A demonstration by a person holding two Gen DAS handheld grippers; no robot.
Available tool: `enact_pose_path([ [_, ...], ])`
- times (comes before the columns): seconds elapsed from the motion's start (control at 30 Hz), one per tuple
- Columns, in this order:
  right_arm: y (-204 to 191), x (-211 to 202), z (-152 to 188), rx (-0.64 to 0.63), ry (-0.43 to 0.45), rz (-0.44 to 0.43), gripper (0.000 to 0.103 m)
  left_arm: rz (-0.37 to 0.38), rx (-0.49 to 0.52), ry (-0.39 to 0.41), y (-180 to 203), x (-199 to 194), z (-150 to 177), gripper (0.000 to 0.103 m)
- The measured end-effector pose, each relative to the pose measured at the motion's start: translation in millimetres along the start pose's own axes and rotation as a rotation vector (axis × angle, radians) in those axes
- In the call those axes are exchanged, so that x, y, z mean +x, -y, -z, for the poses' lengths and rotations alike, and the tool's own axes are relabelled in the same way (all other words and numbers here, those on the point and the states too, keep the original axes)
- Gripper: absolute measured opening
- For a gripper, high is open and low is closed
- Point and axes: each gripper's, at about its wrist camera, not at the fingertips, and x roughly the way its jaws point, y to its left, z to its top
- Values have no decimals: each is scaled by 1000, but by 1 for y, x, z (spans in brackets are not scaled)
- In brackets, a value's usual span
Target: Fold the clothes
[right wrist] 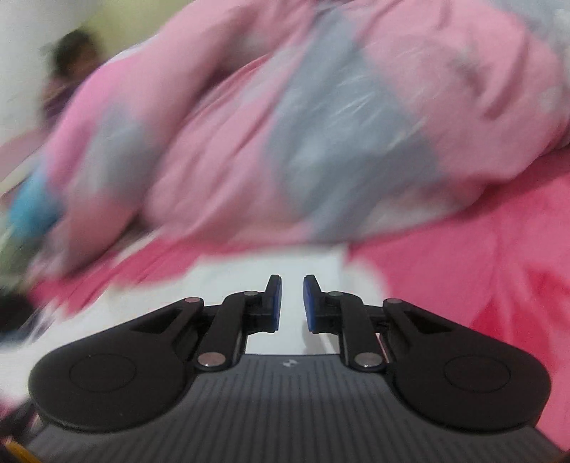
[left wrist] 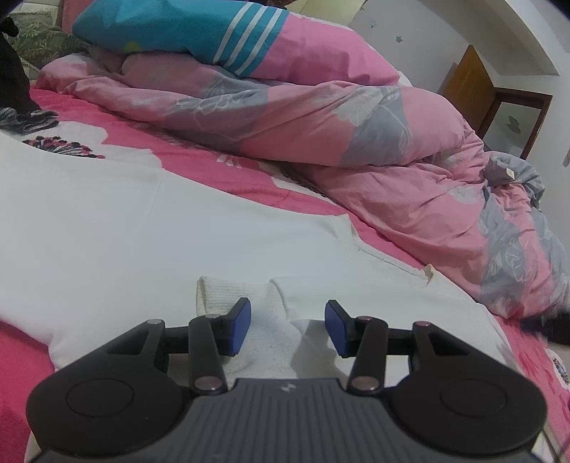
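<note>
White knit sweater [left wrist: 149, 228] lies flat on the bright pink floral bedsheet [left wrist: 199, 164], ribbed cuff [left wrist: 221, 295] folded onto the body. Left gripper [left wrist: 288, 329] hovers just over that cuff, blue pads spread wide, holding nothing. Right gripper [right wrist: 292, 302] sits low over white fabric [right wrist: 278, 263], pads nearly together with a narrow gap, nothing between them; that view is motion-blurred. Bunched pale pink and grey floral duvet [left wrist: 356, 142] crowds the far edge of the sweater, with a teal striped pillow [left wrist: 178, 32] on top. Dark striped cloth [left wrist: 28, 119] lies far left. Wooden door [left wrist: 466, 82] stands behind.
</note>
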Motion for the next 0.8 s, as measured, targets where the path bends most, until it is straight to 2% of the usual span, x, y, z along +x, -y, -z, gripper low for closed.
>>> enact_pose_path([
  [0.07, 2, -3, 28, -11, -79, -6, 11, 5, -7, 0, -1, 0, 0, 48],
  [0.13, 22, -4, 50, 30, -122, 85, 8, 13, -17, 1, -3, -1, -1, 49],
  [0.2, 42, -26, 60, 114, -68, 134, 9, 19, -28, 1, -4, -1, -1, 49],
  [0.23, 41, -38, 60, 112, -37, 186, 13, 21, -30, 0, -5, -1, -1, 49],
  [0.3, 26, -58, 58, 36, 32, 223, 13, 20, -33, 3, -5, -2, -1, 49],
  [0.43, -35, -38, 46, -104, -1, 71, 12, -9, -29, 16, -2, -11, -4, 52],
  [0.5, -70, -12, 45, -181, -41, -9, 12, -53, 24, 39, 8, -26, -6, 52],
  [0.57, -101, 17, 47, -225, -90, -71, 12, -85, 93, 66, 19, -43, -6, 58],
  [0.67, -136, 60, 47, -285, -146, -76, 12, -119, 236, 36, 37, -43, 5, 59],
  [0.73, -158, 89, 47, -327, -180, -68, 12, -206, 328, -30, 45, -27, 18, 59],
  [0.8, -180, 118, 47, -368, -214, -59, 10, -215, 330, -49, 44, -22, 20, 59],
])
